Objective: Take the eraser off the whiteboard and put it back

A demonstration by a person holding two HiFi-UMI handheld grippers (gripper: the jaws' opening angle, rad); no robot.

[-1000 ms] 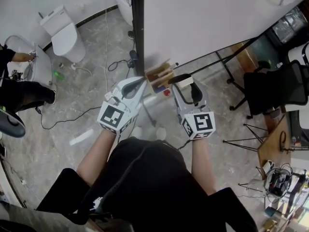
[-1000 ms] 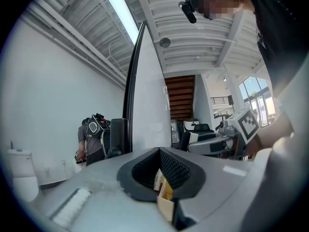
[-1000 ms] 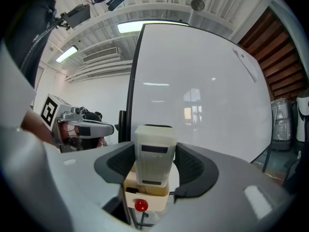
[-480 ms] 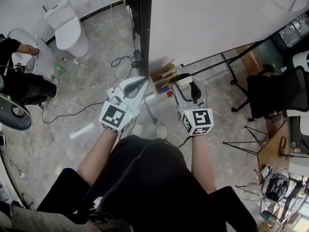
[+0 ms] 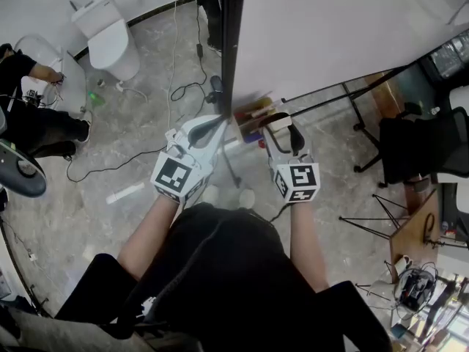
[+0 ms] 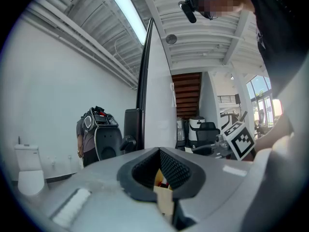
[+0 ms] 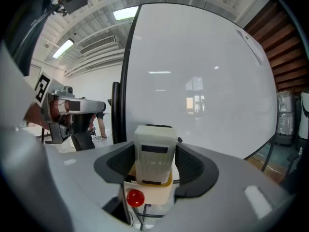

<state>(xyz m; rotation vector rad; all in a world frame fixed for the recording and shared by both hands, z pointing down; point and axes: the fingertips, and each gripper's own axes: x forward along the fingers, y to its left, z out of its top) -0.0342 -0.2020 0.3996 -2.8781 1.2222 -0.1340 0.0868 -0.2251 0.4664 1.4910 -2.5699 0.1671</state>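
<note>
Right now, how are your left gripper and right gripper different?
The right gripper is shut on the white eraser; the left gripper pinches a thin wall of the tan box. The right gripper's jaws stand wide apart; the left gripper's jaws are nearly together. Both are grey and face the whiteboard.

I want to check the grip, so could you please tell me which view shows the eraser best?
The right gripper view: the eraser stands large and centred between the jaws of the right hand-held gripper. The head view shows only a small white sliver. The left gripper view does not show it.
</note>
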